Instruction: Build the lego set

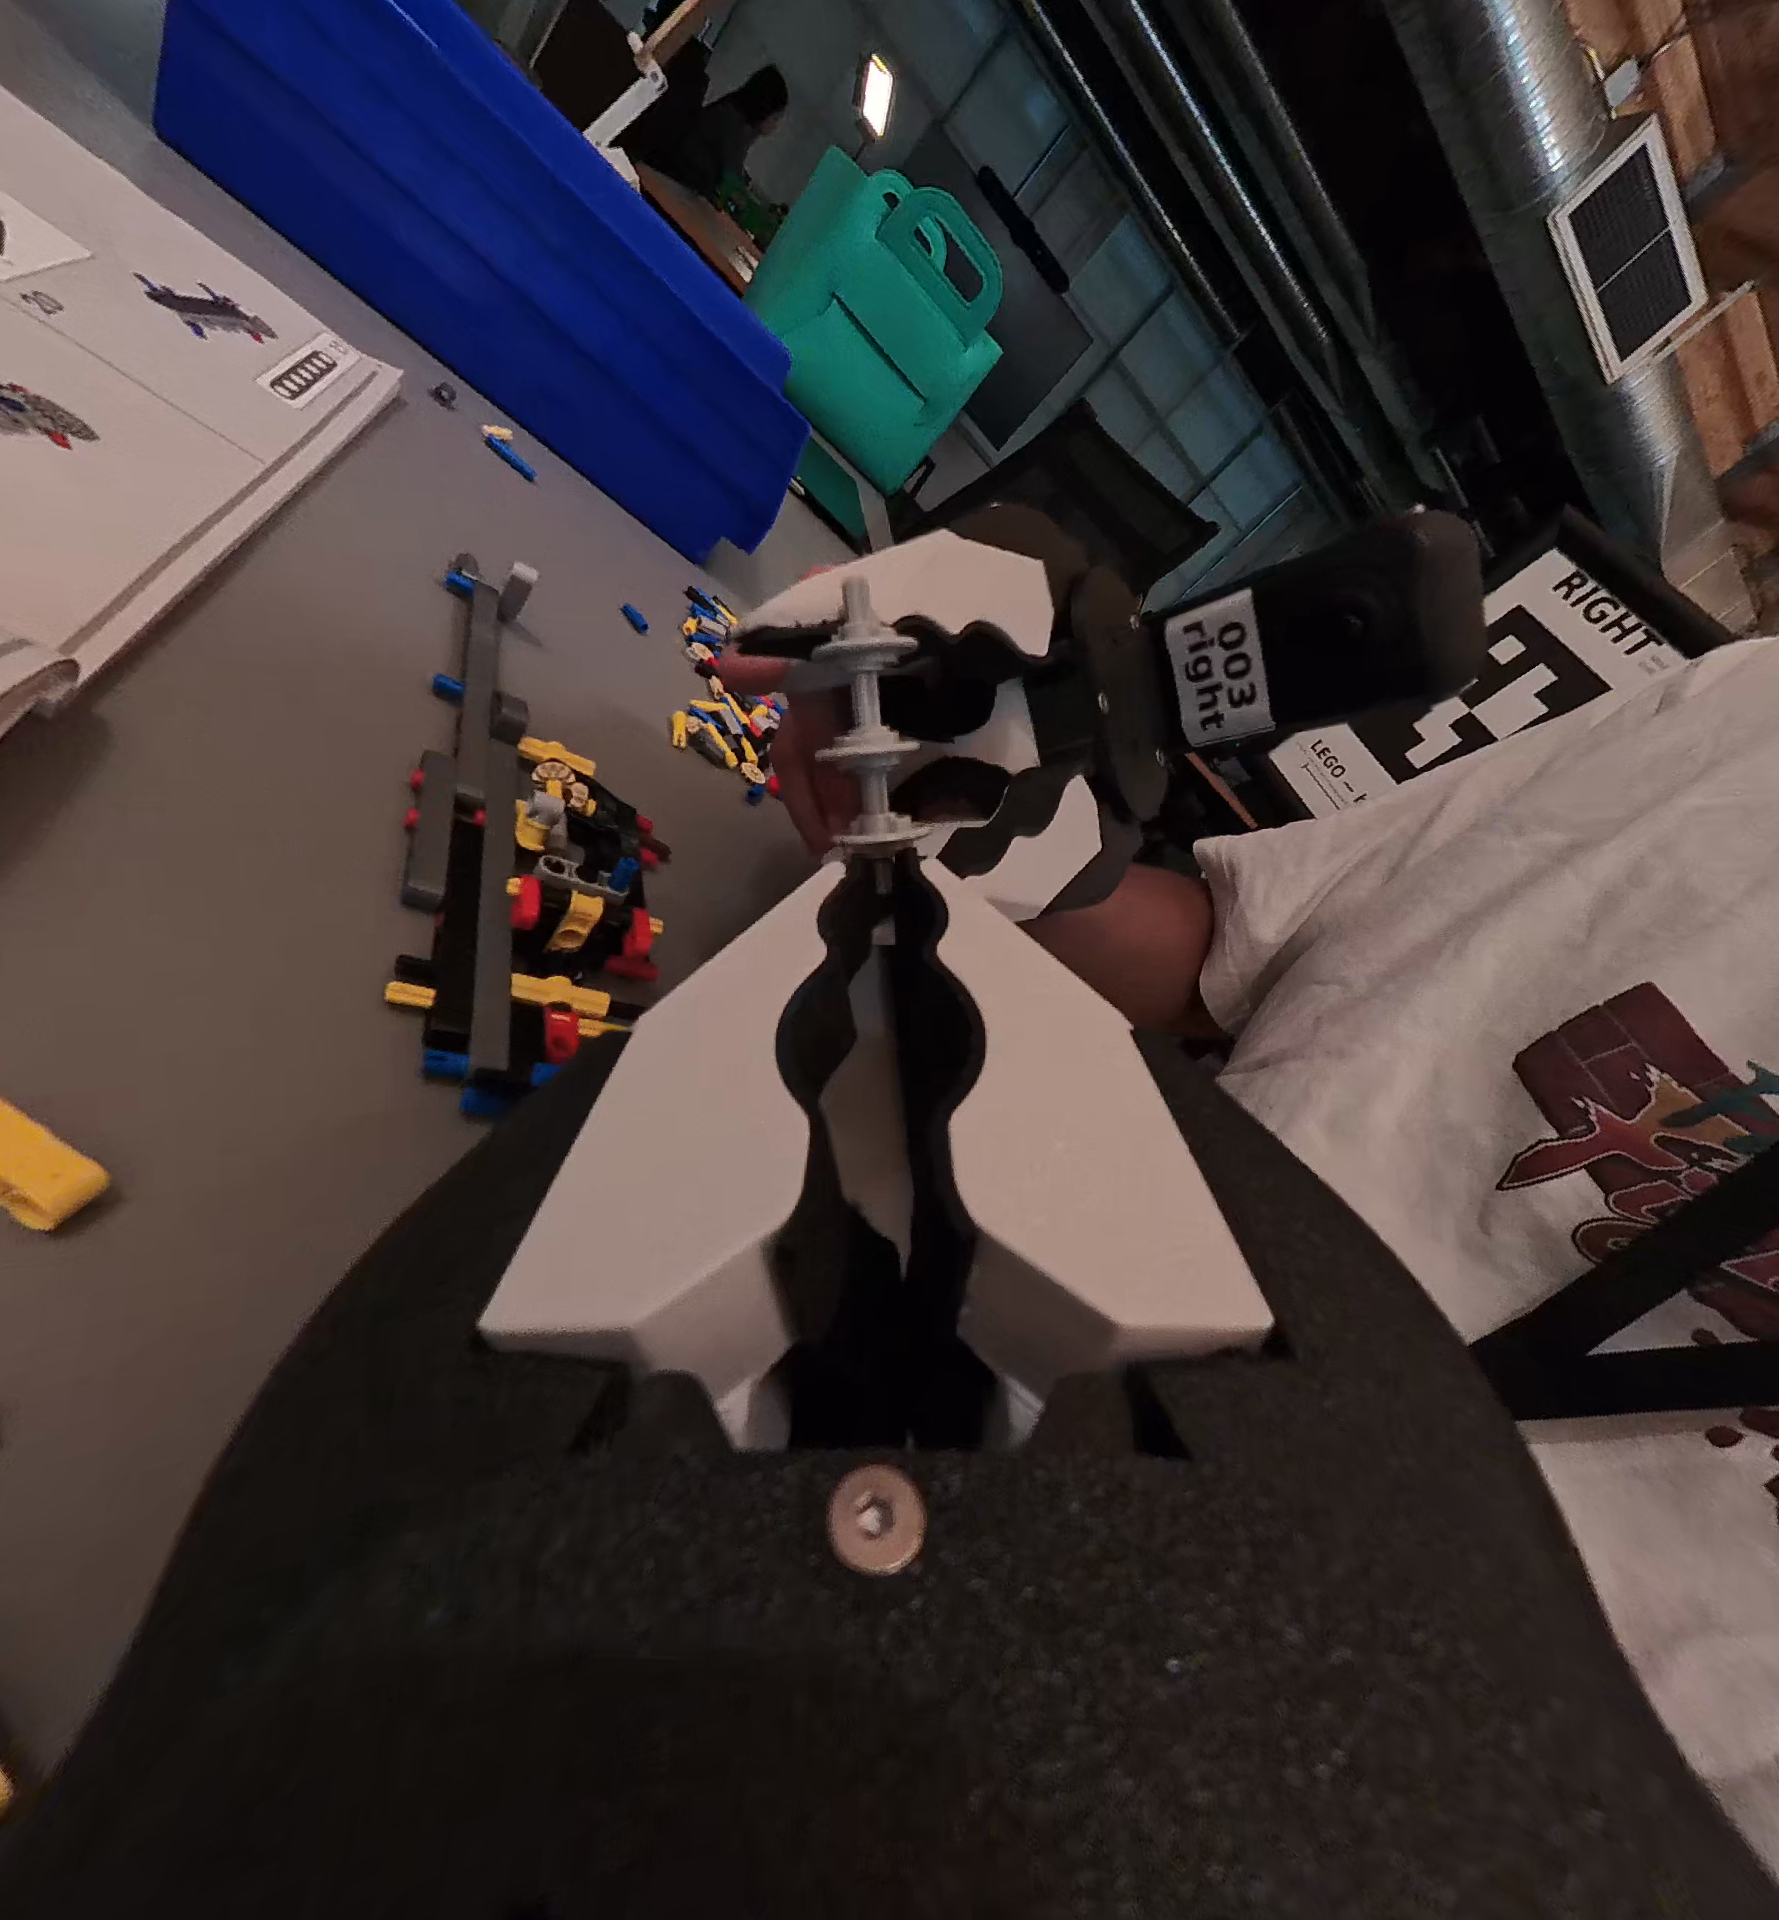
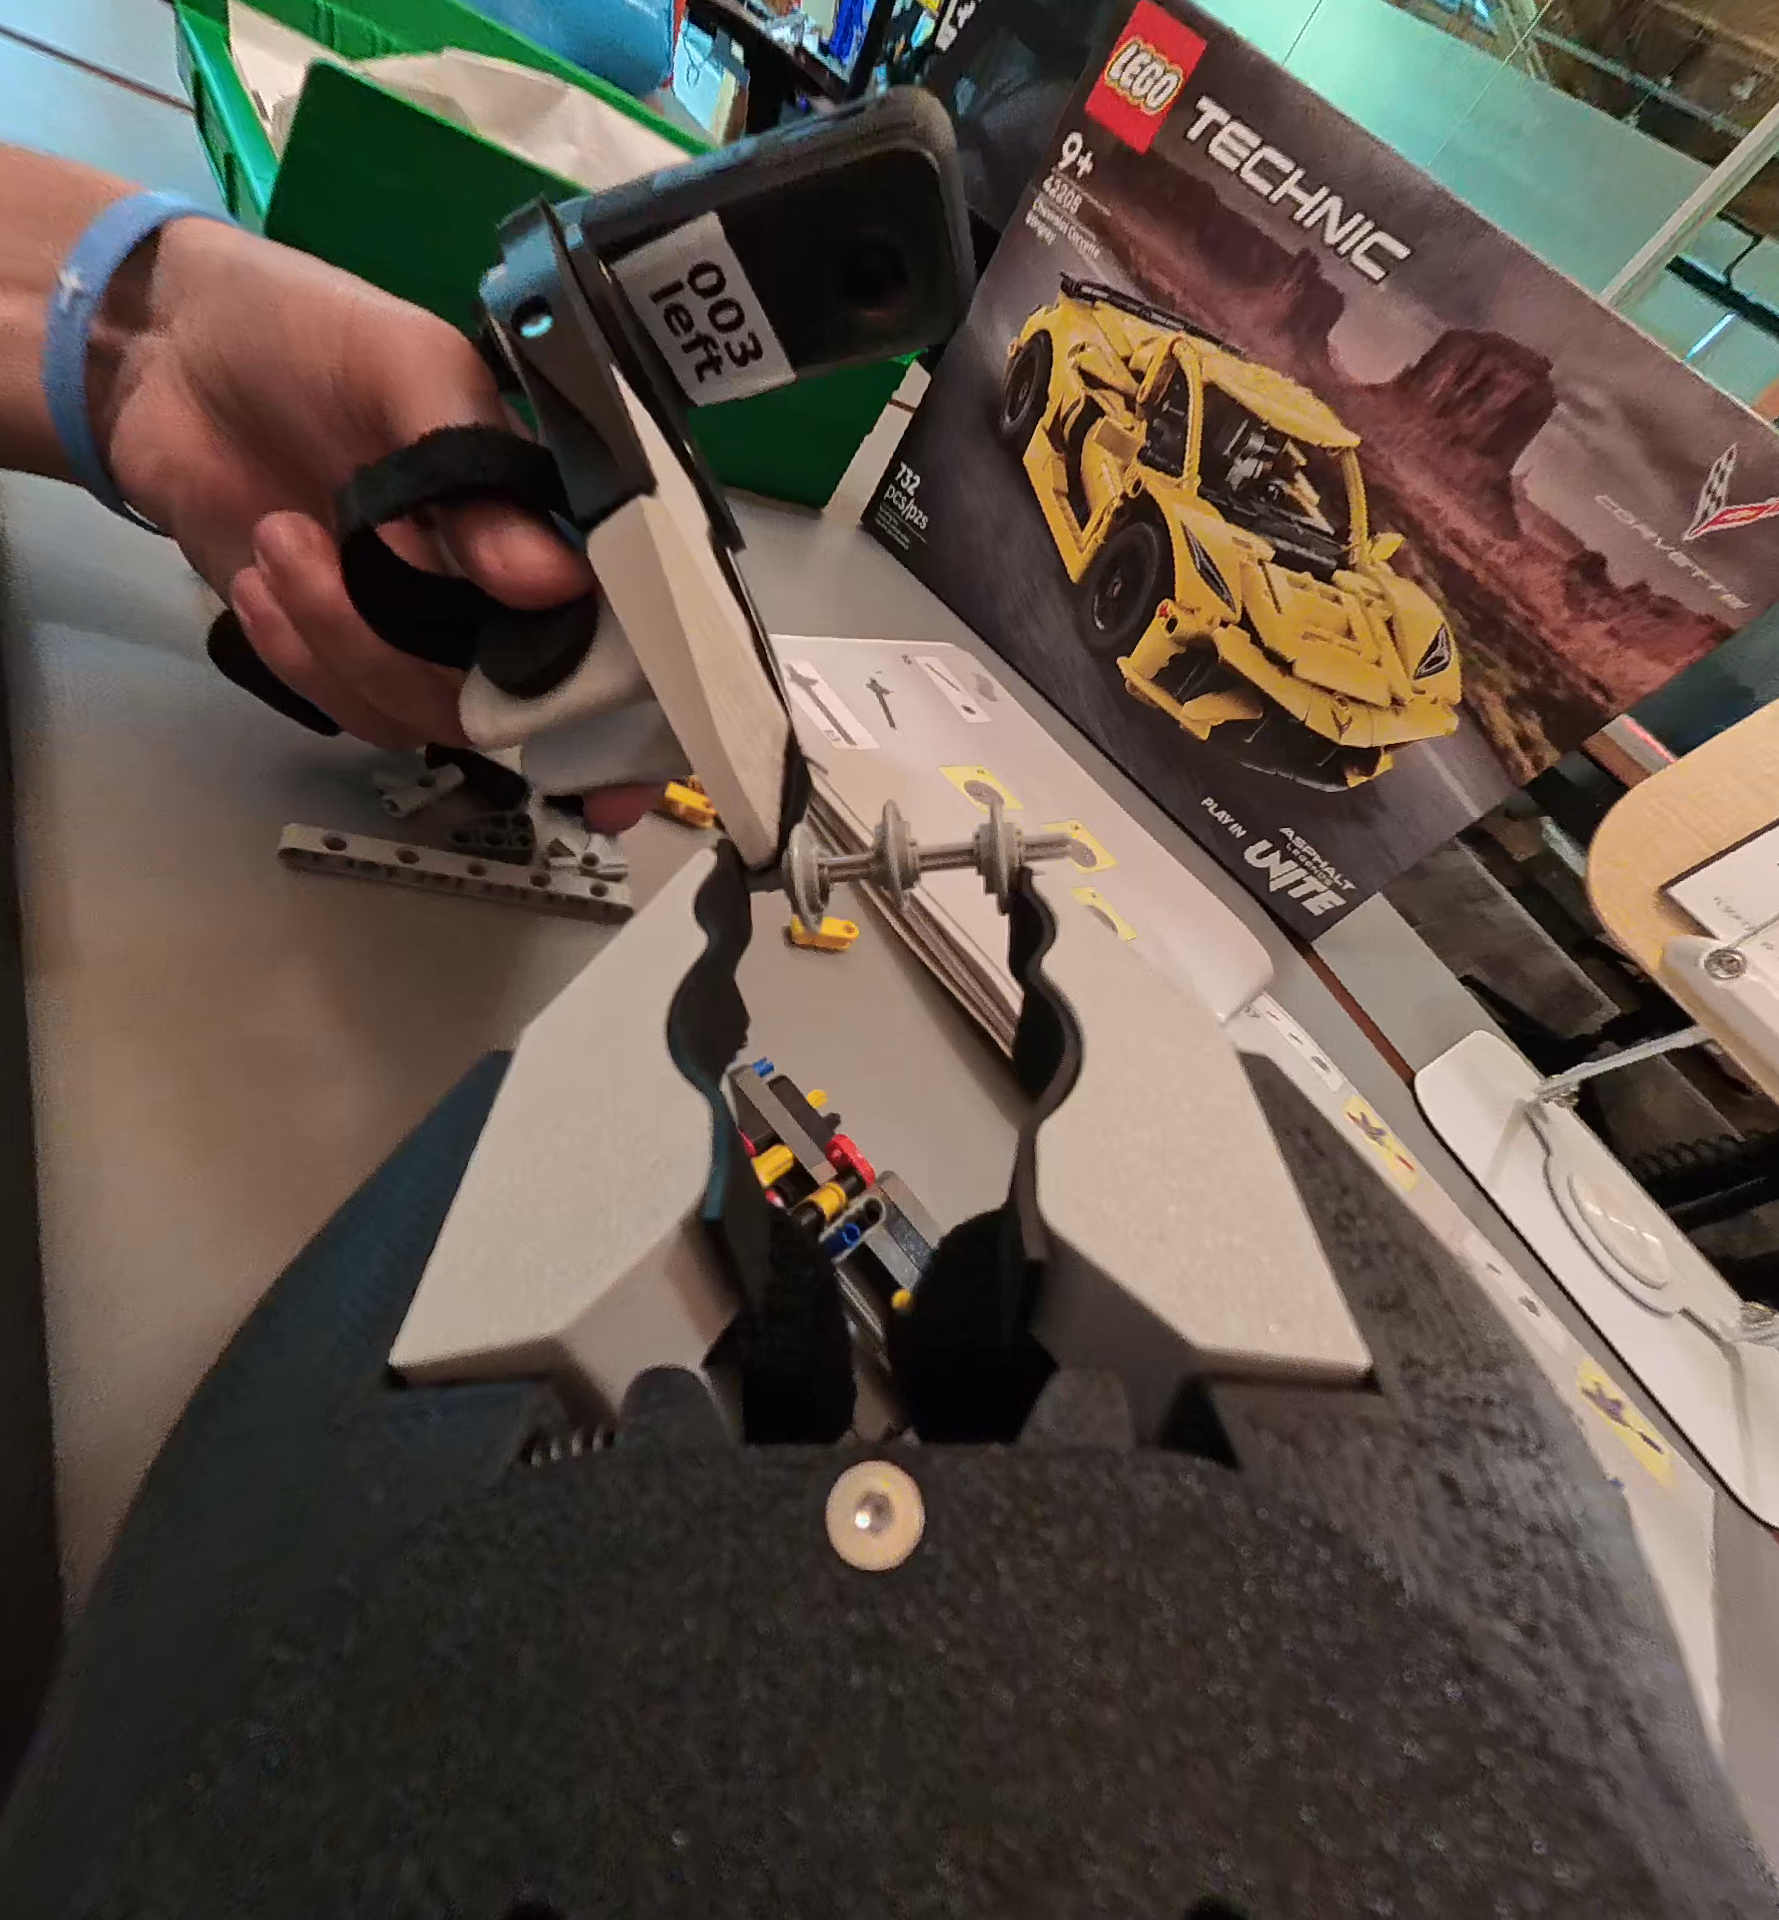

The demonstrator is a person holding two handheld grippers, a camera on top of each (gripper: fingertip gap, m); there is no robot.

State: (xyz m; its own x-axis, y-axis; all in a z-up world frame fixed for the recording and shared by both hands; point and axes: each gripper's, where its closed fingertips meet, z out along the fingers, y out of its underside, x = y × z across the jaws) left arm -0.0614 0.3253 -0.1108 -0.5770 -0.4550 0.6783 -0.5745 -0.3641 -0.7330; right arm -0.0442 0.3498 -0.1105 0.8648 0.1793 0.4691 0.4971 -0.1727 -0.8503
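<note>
The left gripper (image 1: 883, 883) pinches one end of a grey axle with three gears (image 1: 864, 717), its tip hidden between the pads. The right gripper (image 2: 874, 883) spreads wide around that axle; contact is unclear. Below, the partly built chassis (image 1: 521, 883) lies on a grey table (image 1: 241, 779) beside the instruction booklet (image 1: 116, 343) and blue bin (image 1: 469, 239).

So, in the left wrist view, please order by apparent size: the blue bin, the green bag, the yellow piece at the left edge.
1. Blue bin, largest.
2. Green bag.
3. Yellow piece, smallest, even though it lies nearer the camera.
</note>
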